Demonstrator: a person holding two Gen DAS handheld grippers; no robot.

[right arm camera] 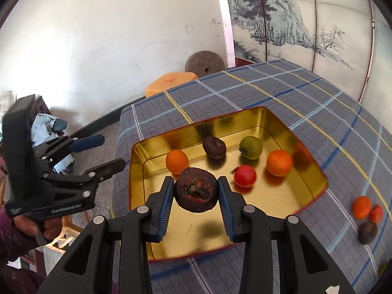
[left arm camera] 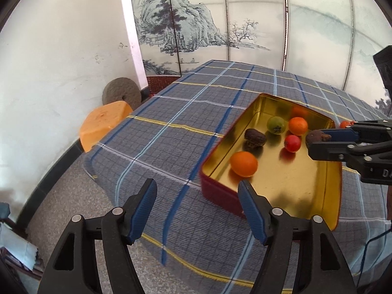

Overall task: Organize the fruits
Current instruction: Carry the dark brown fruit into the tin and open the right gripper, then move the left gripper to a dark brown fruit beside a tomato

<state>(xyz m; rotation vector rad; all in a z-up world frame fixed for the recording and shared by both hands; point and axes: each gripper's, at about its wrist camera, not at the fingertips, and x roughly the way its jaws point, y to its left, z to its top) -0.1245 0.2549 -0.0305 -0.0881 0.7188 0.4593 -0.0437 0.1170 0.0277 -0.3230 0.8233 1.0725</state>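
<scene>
The fruits are mostly gathered in the gold-lined tin (right arm camera: 316,171) on the table (right arm camera: 306,103): two oranges, one at the left (right arm camera: 177,161) and one at the right (right arm camera: 279,163), a green fruit (right arm camera: 251,147), a red fruit (right arm camera: 245,176) and a dark brown wrinkled fruit (right arm camera: 214,147) lie loose on its floor, apart from one another. A second dark brown fruit (right arm camera: 196,189) is pinched between the blue pads of the right hand-held gripper (right arm camera: 196,191), held above the near half of the tin, just in front of the left orange. The left hand-held gripper (left arm camera: 197,191) hangs off the tin's left corner with its fingers spread wide and nothing between them, one pad over the tin's rim and the other over the checked cloth. Three more fruits sit on the cloth to the right of the tin: an orange one (right arm camera: 361,207), a smaller red one (right arm camera: 376,213) touching it, and a dark one (right arm camera: 367,231) just below. The tin's near floor is bare gold, and the cloth beyond the far rim lies open up to the painted screen (left arm camera: 245,12).
</scene>
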